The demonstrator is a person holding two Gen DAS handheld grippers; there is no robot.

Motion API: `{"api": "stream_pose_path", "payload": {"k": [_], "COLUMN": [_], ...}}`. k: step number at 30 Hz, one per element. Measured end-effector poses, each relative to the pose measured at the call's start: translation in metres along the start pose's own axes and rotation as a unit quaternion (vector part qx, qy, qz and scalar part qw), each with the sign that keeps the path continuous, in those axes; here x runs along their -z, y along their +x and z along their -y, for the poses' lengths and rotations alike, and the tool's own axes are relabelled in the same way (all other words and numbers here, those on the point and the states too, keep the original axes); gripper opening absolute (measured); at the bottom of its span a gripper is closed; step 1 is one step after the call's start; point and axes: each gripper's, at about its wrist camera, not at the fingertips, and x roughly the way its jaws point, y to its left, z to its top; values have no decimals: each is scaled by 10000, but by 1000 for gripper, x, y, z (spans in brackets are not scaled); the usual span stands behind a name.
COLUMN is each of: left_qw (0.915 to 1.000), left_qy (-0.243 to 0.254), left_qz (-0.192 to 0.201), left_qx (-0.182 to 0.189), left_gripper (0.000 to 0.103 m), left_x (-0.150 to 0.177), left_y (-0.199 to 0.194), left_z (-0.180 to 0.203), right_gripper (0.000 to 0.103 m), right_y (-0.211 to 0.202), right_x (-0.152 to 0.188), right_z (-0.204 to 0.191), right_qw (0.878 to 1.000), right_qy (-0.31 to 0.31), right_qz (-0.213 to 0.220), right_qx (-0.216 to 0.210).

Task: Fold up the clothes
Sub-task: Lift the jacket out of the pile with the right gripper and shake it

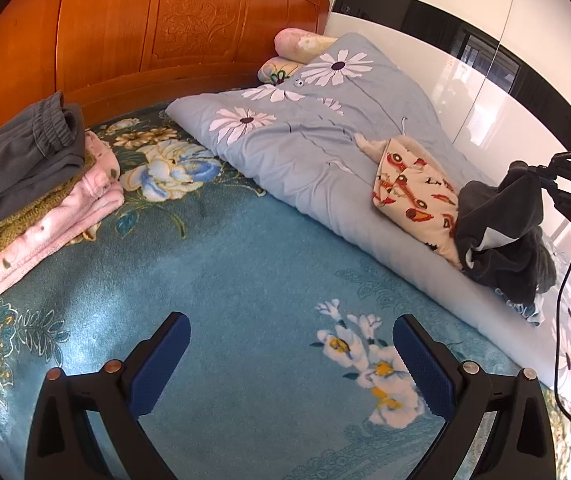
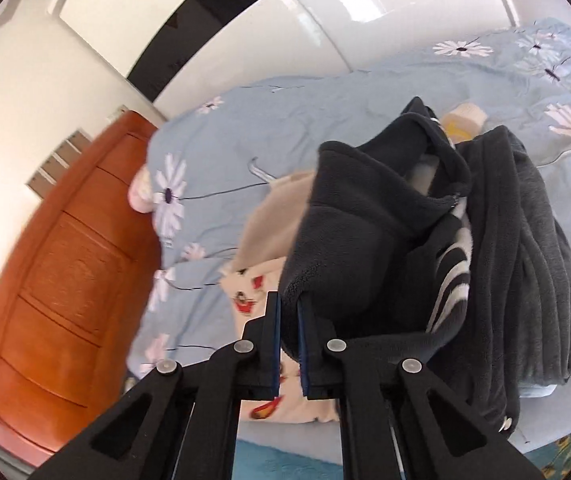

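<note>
My right gripper (image 2: 288, 312) is clenched on a fold of a dark fleece garment (image 2: 369, 240), lifting that part up off the pile; the rest of it trails down and away from me toward the far right, its long axis running along the rolled blue daisy quilt (image 1: 305, 136) it rests on. A cream garment with red prints (image 1: 413, 196) lies just beside it, partly under it. My left gripper (image 1: 291, 364) hangs released, jaws wide apart, holding nothing, above the teal floral blanket (image 1: 237, 264). At the far left a folded stack (image 1: 33, 196), grey on olive on pink, sits against the wooden headboard (image 1: 125, 28).
</note>
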Motion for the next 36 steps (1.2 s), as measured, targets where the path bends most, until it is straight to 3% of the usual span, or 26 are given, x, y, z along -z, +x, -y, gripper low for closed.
{"api": "stream_pose_path", "payload": {"k": [6,16,22,27,29,30,33,36], "left_qw": [9994,9968,9938,9933,9938,9944,9962,9971], "left_qy": [158,437,526,425,345,304,185,103], "left_qz": [270,578,837,946,938,909,790,721], "left_qx": [130,330,501,507,490,456,306,242], "left_gripper": [103,103,103,103,103,103,103,103], "left_x": [-4,2,4,4,3,3,3,5], "left_y": [-30,-76,-106,-124,-128,-129,-128,-128], "left_z": [13,31,31,14,5,1,-9,-17], "right_gripper": [5,5,5,5,5,0,0,0], "right_y": [-54,-153,-186,-174,-167,-164,-152,-129], "right_x": [9,38,85,140,164,174,201,223], "right_z": [-3,-26,-66,-120,-142,-150,-189,-204], "right_qw": [9938,9785,9656,9372,9195,9020,8847,8826], "right_qy": [226,-411,-1164,-1759,-2032,-2017,-2424,-2616], "right_qz": [-8,-87,-470,-1038,-1282,-1412,-1531,-1871], "right_qx": [-1093,-2021,-2279,-2828,-3110,-3546,-3677,-3430]}}
